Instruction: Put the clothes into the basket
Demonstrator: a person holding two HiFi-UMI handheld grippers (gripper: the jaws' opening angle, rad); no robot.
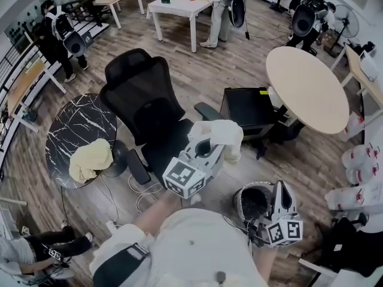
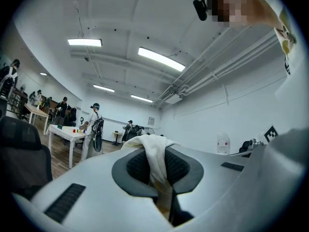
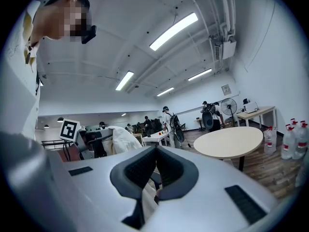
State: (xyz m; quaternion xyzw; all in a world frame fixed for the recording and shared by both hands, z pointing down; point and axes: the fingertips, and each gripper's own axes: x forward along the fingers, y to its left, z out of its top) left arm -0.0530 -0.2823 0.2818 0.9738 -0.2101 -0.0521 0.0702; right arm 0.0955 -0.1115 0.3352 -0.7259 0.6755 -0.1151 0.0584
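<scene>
My left gripper (image 1: 210, 143) is held level in front of me, shut on a cream-white cloth (image 1: 222, 135) that drapes over its tip. In the left gripper view the cloth (image 2: 152, 154) runs down between the closed pads (image 2: 181, 167). My right gripper (image 1: 280, 189) is low at the right, beside a round white mesh basket (image 1: 242, 195) with a dark inside. Its jaws stand closed in the right gripper view, pinching pale material (image 3: 147, 203) that looks like the basket's rim. A yellow cloth (image 1: 90, 159) lies on a black marble round table (image 1: 72, 127).
A black office chair (image 1: 143, 103) stands straight ahead, with a black box (image 1: 248, 107) and a round beige table (image 1: 306, 87) to its right. Water bottles (image 1: 359, 163) line the right edge. Cables (image 1: 143, 193) lie on the wood floor. People stand at white tables (image 1: 179, 3) farther back.
</scene>
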